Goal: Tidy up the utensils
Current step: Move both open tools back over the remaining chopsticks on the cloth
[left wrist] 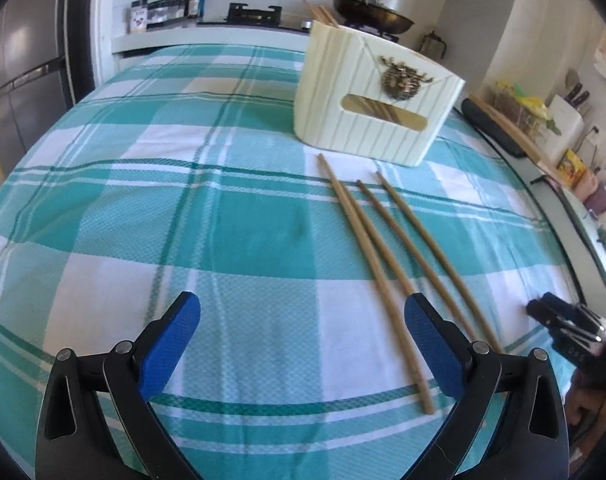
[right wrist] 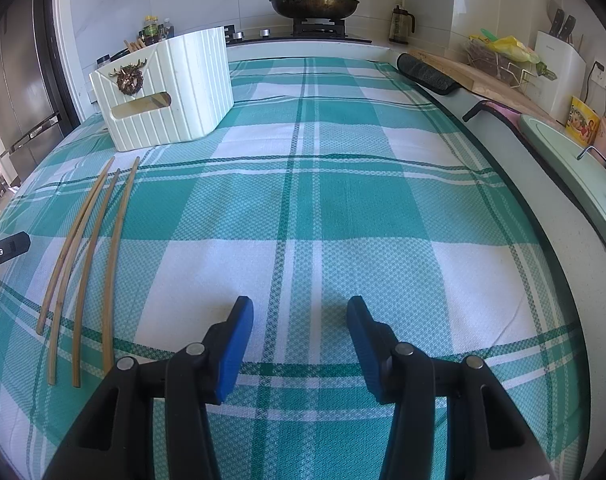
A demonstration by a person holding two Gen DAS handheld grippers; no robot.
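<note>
Both grippers are released and grasp nothing. Left gripper (left wrist: 303, 340): blue pads spread wide above the checked cloth (left wrist: 143, 200) covering the bench; the near end of one chopstick lies between the pads, untouched. Right gripper (right wrist: 301, 332): jaws parted over bare cloth, well apart from the utensils.

From my left gripper, the loose chopsticks (left wrist: 383, 248) lie side by side on the cloth, running toward 12 o'clock. Beyond their far tips, at 1 o'clock, stands the cream ribbed holder (left wrist: 375, 100) with more chopsticks upright inside. From my right gripper, chopsticks lie at 9 o'clock, holder at 11 o'clock. A lidded pan (right wrist: 315, 2) sits on the stove behind.
</note>
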